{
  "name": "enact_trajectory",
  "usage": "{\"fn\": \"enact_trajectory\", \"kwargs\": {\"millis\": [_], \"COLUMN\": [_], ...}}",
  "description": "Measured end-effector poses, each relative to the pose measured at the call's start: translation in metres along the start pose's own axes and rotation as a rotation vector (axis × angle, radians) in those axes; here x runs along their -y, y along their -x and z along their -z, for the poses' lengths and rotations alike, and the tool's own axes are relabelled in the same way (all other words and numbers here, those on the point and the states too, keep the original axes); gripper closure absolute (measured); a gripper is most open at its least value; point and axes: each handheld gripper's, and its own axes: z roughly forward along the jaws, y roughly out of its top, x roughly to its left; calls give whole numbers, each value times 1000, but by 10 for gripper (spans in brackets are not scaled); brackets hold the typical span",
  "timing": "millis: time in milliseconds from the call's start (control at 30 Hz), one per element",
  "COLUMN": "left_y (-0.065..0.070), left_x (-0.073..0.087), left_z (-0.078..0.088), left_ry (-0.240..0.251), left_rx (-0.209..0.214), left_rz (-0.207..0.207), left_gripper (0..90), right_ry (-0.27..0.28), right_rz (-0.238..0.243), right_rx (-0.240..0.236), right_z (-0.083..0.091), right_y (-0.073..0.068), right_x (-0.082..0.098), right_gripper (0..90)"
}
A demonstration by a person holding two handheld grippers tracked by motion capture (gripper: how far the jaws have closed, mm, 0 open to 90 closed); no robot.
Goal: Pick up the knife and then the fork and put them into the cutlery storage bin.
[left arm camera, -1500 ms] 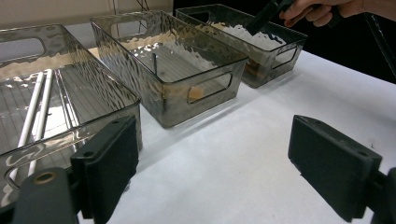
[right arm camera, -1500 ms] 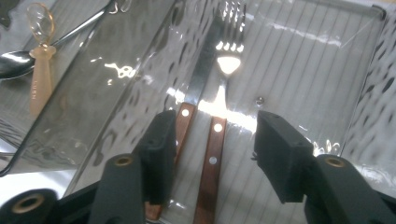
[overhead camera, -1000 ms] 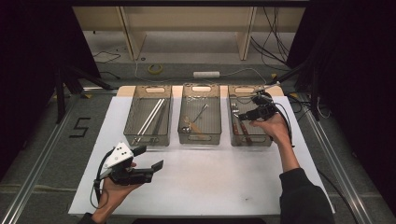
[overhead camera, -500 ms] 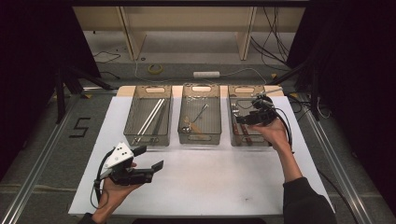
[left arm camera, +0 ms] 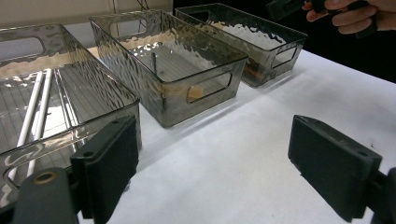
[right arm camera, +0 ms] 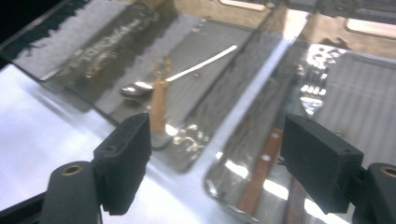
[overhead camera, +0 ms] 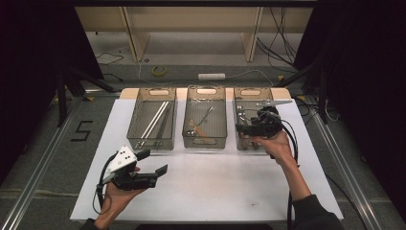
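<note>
Right gripper: jaws just widened, nothing between, over right bin holding forks. Step: release done, you judge. Next: fetch another piece. Left gripper: spread, idle.

Left gripper jaws wide apart over the white table, three smoky bins ahead, nothing gripped.

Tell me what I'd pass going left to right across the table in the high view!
Left gripper → bin with white sticks → bin with spoons → right gripper, open over the third bin.
</note>
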Motion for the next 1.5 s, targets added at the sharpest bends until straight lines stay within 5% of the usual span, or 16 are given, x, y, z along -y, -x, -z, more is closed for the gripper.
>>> {"fn": "enact_trajectory", "kwargs": {"millis": [267,1067,1500], "left_y": [-1,1,0], "left_x": [0,-1,1], "left_z": [-1,-2,1], "left_ry": [0,-5,-3], "left_rx": [-2,-2,0], "left_rz": [2,-8,-8], "left_gripper": [156,156,156], "right_ry": [46,156,186], "right_rz": [36,57,71], "right_rx": [-35,-177,-196], "right_z": [8,21,27], "right_y": [-18,-41,-50], "right_x": [10,43,66], "right_gripper": [254,241,229]}}
